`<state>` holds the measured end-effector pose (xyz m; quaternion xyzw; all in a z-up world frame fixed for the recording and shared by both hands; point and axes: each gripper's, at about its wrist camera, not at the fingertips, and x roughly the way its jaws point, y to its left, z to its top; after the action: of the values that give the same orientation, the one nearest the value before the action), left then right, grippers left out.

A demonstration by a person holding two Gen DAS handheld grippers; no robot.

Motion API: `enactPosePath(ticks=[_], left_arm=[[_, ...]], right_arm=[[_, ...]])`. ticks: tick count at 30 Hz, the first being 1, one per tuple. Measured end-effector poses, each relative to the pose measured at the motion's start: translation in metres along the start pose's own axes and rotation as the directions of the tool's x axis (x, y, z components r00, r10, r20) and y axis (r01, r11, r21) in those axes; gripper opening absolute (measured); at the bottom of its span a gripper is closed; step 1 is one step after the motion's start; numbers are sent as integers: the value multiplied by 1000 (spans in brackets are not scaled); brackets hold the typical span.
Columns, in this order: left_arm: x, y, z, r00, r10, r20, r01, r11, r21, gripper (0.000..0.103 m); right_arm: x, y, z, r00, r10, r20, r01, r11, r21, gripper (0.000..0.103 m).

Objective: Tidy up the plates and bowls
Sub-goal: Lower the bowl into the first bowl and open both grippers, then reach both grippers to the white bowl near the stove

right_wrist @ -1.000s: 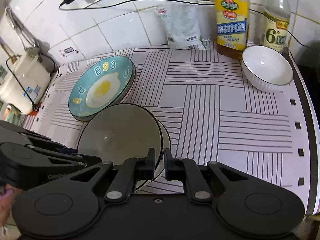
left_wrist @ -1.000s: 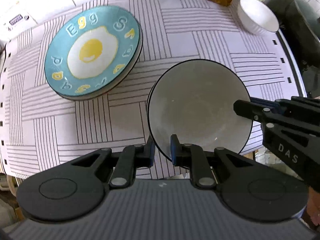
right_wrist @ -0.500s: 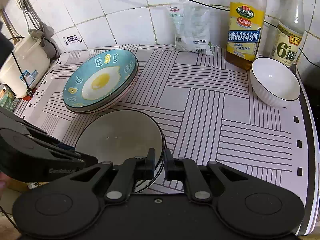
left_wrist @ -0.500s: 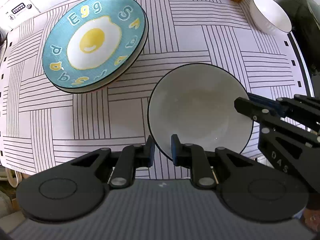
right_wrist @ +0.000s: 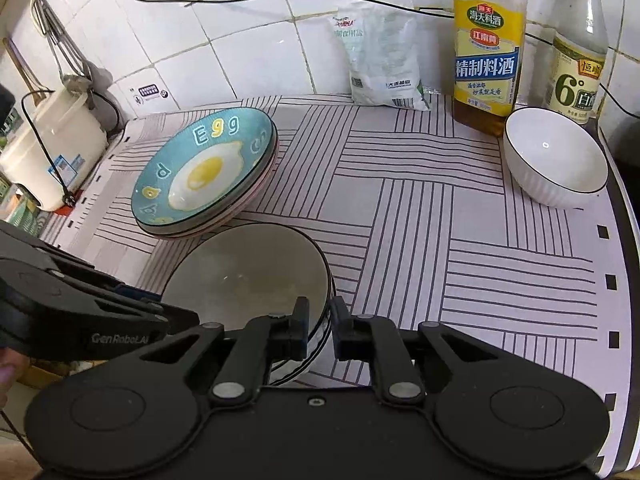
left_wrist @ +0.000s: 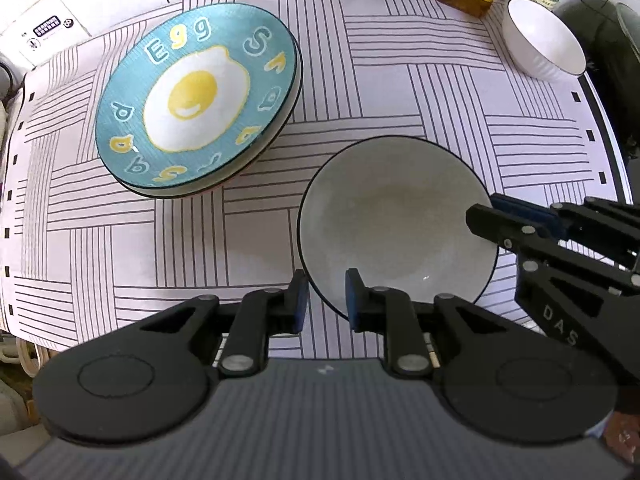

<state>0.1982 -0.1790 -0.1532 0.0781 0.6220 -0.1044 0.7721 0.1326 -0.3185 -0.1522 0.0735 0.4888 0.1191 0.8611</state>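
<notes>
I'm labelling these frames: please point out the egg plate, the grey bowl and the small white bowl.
egg plate (left_wrist: 192, 92): left wrist view, on the yolk.
grey bowl (left_wrist: 394, 220): left wrist view, inner floor.
small white bowl (right_wrist: 554, 156): right wrist view, inside wall.

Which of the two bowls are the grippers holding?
The wide grey bowl with the thin black rim at the front edge, with both grippers' fingers straddling its rim. The smaller white ribbed bowl sits untouched by the bottles.

Bare striped cloth (right_wrist: 420, 240) lies open between the plate stack (right_wrist: 208, 172) at left and the white bowl (right_wrist: 556, 156), bottles (right_wrist: 486, 52) and bag (right_wrist: 380, 60) lining the back.
</notes>
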Motion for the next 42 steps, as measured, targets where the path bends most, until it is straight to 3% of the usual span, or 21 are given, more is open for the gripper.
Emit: enactPosePath(ticks=[7, 10, 20, 22, 26, 32, 35, 42], left_arm=[[-23, 2, -2, 1000, 3, 20, -3, 1000, 11, 30], [-35, 3, -5, 999, -6, 39, 6, 1000, 18, 36], [-65, 2, -21, 996, 9, 88, -11, 1000, 26, 39], [-73, 0, -22, 994, 7, 107, -11, 999, 37, 40], [-88, -4, -19, 991, -14, 130, 7, 999, 51, 41], [-109, -17, -8, 985, -44, 165, 29, 996, 88, 47], [-115, -22, 0, 983, -59, 174, 41, 994, 103, 48], [-113, -36, 33, 973, -106, 206, 77, 986, 145, 57]], right_arm=[[-20, -1, 0, 1000, 16, 13, -16, 1000, 1, 21], [-31, 4, -2, 1000, 30, 8, -29, 997, -67, 22], [-68, 10, -11, 999, 14, 43, -8, 993, -121, 25], [-78, 11, -12, 998, 2, 61, 6, 991, -136, 33], [-98, 11, -11, 994, -15, 110, 33, 986, -162, 34], [-123, 0, -5, 980, -57, 192, 91, 981, -170, 47], [-135, -10, -4, 965, -44, 260, 91, 981, -173, 63], [-126, -39, -2, 934, -97, 343, 145, 982, -118, 69]])
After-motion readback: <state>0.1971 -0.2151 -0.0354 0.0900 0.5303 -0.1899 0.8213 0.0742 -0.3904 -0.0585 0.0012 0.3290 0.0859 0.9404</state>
